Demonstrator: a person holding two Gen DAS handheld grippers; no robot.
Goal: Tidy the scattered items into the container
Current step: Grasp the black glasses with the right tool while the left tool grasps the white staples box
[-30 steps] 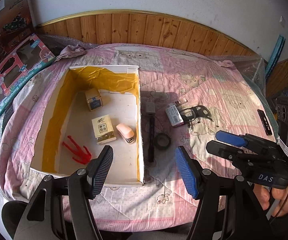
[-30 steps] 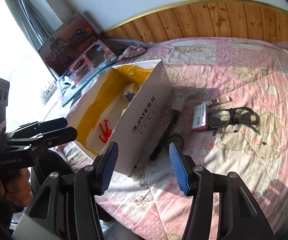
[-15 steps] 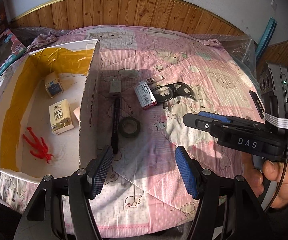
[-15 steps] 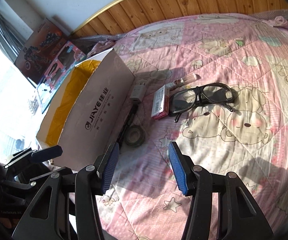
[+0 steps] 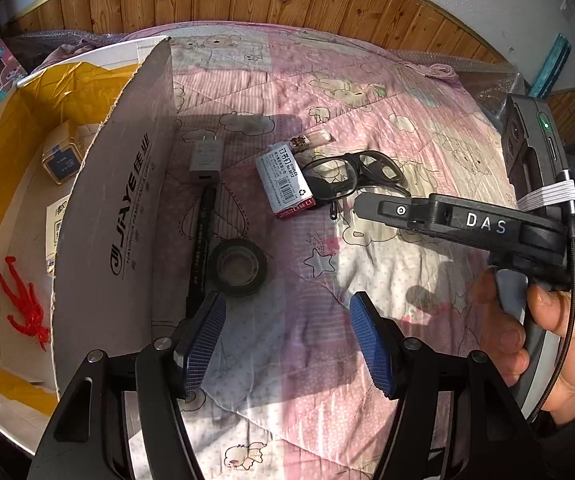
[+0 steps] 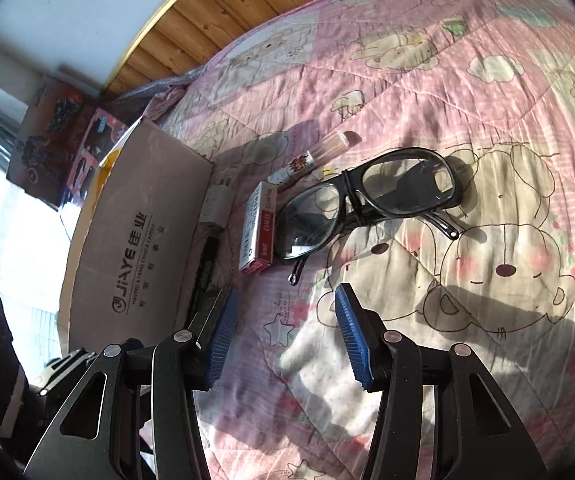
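Pink quilt (image 5: 387, 128) carries glasses (image 6: 367, 196), tape roll (image 5: 239, 266) beside box (image 5: 119, 216); both grippers' fingers apart, empty: left gripper (image 5: 287, 340), right gripper (image 6: 283, 336).

Right gripper (image 6: 283, 334) hangs open-jawed near black glasses (image 6: 367, 204).

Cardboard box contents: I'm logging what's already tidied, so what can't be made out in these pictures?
- Left wrist view: the cardboard box near wall hides part of its floor and cuts off a cream carton.
- Right wrist view: the box interior is hidden by its wall and window glare.
- Black pen: printing too small.
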